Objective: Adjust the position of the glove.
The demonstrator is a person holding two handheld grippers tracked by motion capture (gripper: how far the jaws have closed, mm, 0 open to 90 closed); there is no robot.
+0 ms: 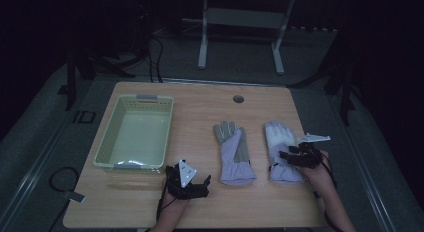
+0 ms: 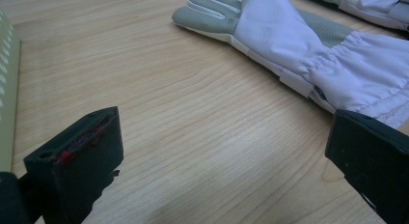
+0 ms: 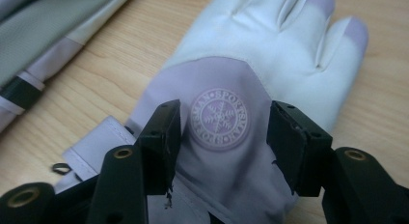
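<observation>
Two lilac and white gloves lie flat on the wooden table (image 1: pixel 200 112), fingers pointing away. The left glove (image 1: pixel 233 152) (image 2: pixel 308 55) has grey fingers and a grey panel. The right glove (image 1: pixel 281 142) (image 3: pixel 251 64) bears a round printed badge (image 3: pixel 220 119). My right gripper (image 1: pixel 295 157) (image 3: pixel 222 139) hovers over that glove's back near the cuff, open, its jaws either side of the badge. My left gripper (image 1: pixel 195 184) (image 2: pixel 226 161) stands open low over bare wood, between the basket and the left glove's cuff.
A pale green plastic basket (image 1: pixel 102 154) (image 2: pixel 7 89) sits on the table's left half. A round cable hole (image 1: pixel 238 99) lies near the far edge. A grey metal frame (image 1: pixel 240 22) stands on the floor beyond the table.
</observation>
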